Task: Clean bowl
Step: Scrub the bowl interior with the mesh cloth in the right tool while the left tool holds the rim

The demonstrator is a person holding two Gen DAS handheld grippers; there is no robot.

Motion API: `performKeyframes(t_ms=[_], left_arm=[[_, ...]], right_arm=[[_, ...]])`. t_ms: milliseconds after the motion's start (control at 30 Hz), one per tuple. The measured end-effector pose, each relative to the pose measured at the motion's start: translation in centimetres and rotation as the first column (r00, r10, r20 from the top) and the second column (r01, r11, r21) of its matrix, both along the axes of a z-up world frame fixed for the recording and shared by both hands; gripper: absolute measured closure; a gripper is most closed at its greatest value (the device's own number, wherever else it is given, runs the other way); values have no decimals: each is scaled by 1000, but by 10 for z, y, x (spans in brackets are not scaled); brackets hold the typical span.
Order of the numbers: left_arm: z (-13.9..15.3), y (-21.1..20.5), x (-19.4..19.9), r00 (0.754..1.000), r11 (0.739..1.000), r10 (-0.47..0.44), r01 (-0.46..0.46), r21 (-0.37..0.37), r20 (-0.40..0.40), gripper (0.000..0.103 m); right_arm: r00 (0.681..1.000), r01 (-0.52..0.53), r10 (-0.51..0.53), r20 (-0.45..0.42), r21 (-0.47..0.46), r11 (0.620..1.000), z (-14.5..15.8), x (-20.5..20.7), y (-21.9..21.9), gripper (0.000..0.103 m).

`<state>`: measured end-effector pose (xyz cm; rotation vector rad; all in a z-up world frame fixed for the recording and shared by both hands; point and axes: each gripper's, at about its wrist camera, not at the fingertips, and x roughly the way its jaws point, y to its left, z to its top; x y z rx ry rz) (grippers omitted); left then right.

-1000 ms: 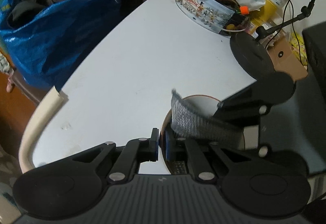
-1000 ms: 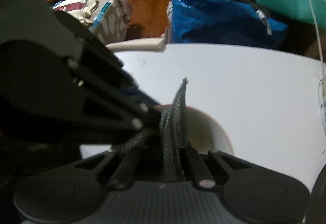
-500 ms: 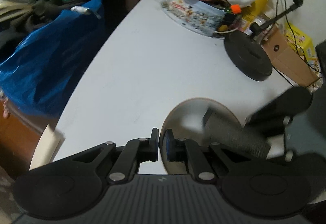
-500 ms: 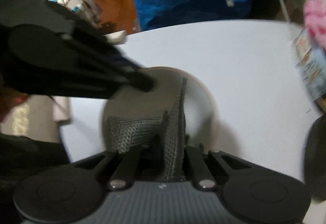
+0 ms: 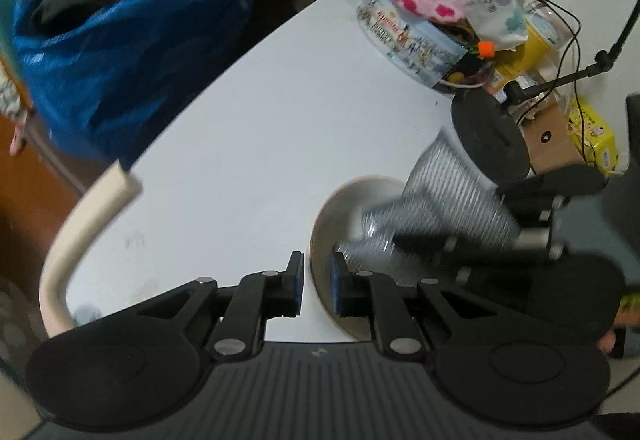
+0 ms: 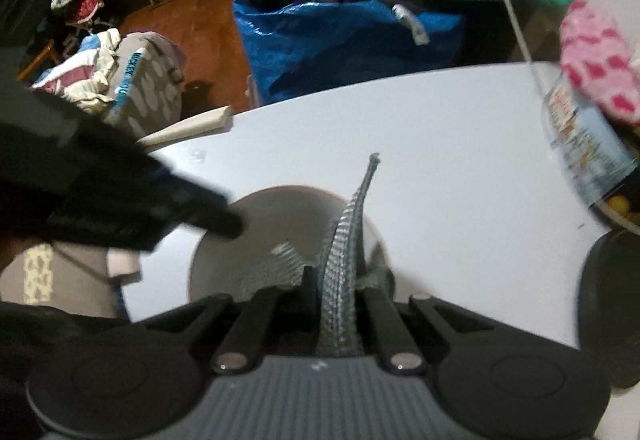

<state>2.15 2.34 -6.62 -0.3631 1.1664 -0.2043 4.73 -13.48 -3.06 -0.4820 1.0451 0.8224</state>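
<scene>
A white bowl with a brown rim (image 5: 326,216) sits on the white table (image 5: 248,128). My left gripper (image 5: 316,284) is shut on the bowl's near rim, one finger outside and one inside. My right gripper (image 6: 336,280) is shut on a grey woven cloth (image 6: 342,260) and holds it inside the bowl (image 6: 256,236). In the left wrist view the cloth (image 5: 448,200) is blurred over the bowl's right side, with the right gripper behind it. The bowl's floor is mostly hidden by the cloth.
A round printed tin (image 5: 412,36) with a pink heart cloth stands at the back right. A black stand base (image 5: 488,136) with cables lies beside the bowl. A blue bag (image 5: 120,56) and a cream chair back (image 5: 76,224) are past the left table edge.
The cloth has swept around inside the bowl, from its left side toward its right and far side. The left gripper keeps its hold on the rim.
</scene>
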Motion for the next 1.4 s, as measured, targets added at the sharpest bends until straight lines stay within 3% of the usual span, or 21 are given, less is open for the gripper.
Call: performKeyframes(t_ms=[267,367,467,600,867,1033,1233,1400], left_arm=[[-5,-9,-1,1000,1000,-15,14,18,7,91],[-1,-10,0,997,995,-58,54,79,48,97],[1,-6,4,994,993,-84,77,91,68,100],[2,-11,12,982,979,-169,158,128,86,100],[4,-17,14,951,944,-291,268,190,103,100],[4,-11,16,959,951,-264,241,195,100,99],[4,-11,19,974,965,-200,178,190,102,100],[3,-14,22,975,966,-198,176,190,104,100]], right_arm=[[995,-77,79,60,-44,996,-8,-1,10,99],[992,-112,116,49,-68,991,-13,-4,13,99],[986,-163,164,2,-76,984,-16,-11,15,99],[966,-258,258,-10,-88,962,-22,-20,25,99],[909,-396,406,94,-106,912,-22,-15,50,99],[933,-332,343,109,-105,937,-18,0,43,99],[971,-228,236,34,-154,961,-21,4,23,99],[959,-283,277,-57,-142,949,-23,-11,23,99]])
